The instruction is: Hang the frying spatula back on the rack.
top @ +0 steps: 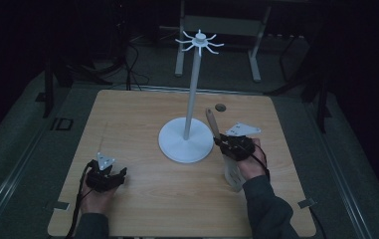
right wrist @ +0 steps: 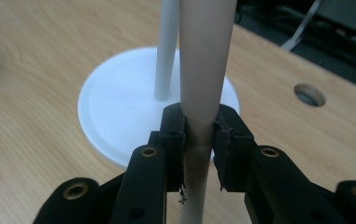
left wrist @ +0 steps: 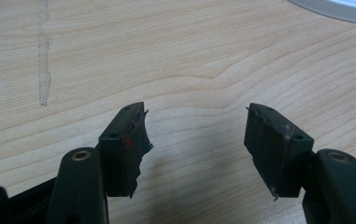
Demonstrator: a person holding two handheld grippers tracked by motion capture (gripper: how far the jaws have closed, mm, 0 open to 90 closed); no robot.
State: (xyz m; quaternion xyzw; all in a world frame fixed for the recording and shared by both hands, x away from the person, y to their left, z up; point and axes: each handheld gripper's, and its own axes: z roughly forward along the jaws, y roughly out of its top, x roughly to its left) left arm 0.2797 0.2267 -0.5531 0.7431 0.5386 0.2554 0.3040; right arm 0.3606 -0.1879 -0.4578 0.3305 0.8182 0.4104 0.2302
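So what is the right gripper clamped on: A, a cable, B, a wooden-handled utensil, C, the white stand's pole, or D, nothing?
B: the right gripper has its jaws pressed on the pale wooden handle of a utensil, with the white stand behind it, untouched.

From my remote post, I see a pale wooden table [top: 142, 199] with a round cable hole [top: 220, 107], and beyond it, a dark floor strewn with cables [top: 130, 69].
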